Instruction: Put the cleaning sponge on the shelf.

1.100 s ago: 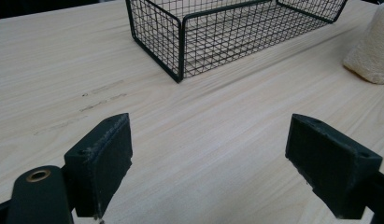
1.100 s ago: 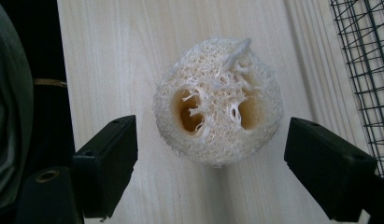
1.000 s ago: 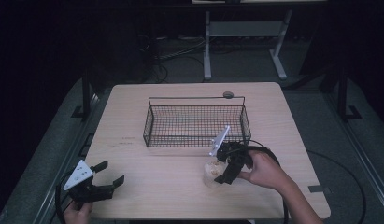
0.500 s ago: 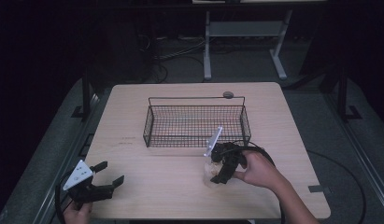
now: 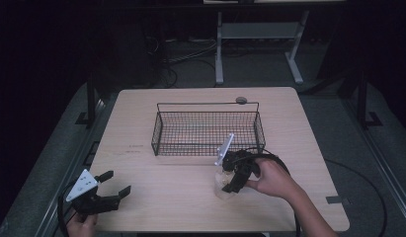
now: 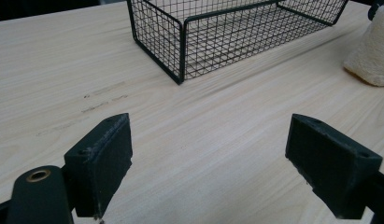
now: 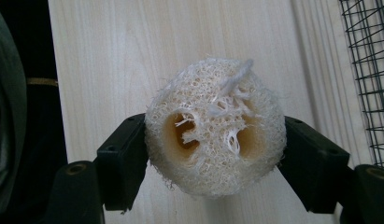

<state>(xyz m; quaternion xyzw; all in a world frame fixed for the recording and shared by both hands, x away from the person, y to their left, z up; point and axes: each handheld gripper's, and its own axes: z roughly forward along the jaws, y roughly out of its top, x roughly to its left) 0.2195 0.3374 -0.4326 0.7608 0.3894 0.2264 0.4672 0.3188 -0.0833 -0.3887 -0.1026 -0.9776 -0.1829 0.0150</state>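
1. Right gripper (image 7: 213,154): fingers (image 7: 122,161) closed on the loofah (image 7: 215,126), one on each side, pressed against its round middle.
2. Loofah (image 5: 223,183) sits on the worktop (image 5: 299,128), just in front of the wire basket (image 5: 207,129), held end-on to the right gripper's camera, with the holes facing it.
3. Probably the grab step, with the basket as the likely home for the loofah.
4. Squeeze softly. Looks light and squishy, so a hard pinch would likely crush it and a loose one could let it roll out.
5. Keep both fingers level on the fat part, not on the frayed tuft near the top edge.
6. Lift straight up first, high enough to clear the near wall of the basket.
7. Then carry forward over the wire rim and lower down into the middle, away from the walls.
8. Watch the loose fibres. Could snag on the mesh if dragged across it.
9. Let go only once the loofah rests on the basket floor.
10. Left gripper (image 5: 111,190): fingers (image 6: 101,165) spread wide apart, holding nothing, low over the worktop's near left corner, well apart from the loofah and basket.
11. Best kept there, out of the way.
12. Small grey round thing (image 5: 241,100) lies behind the basket, at the far edge of the worktop. Too small to tell what.
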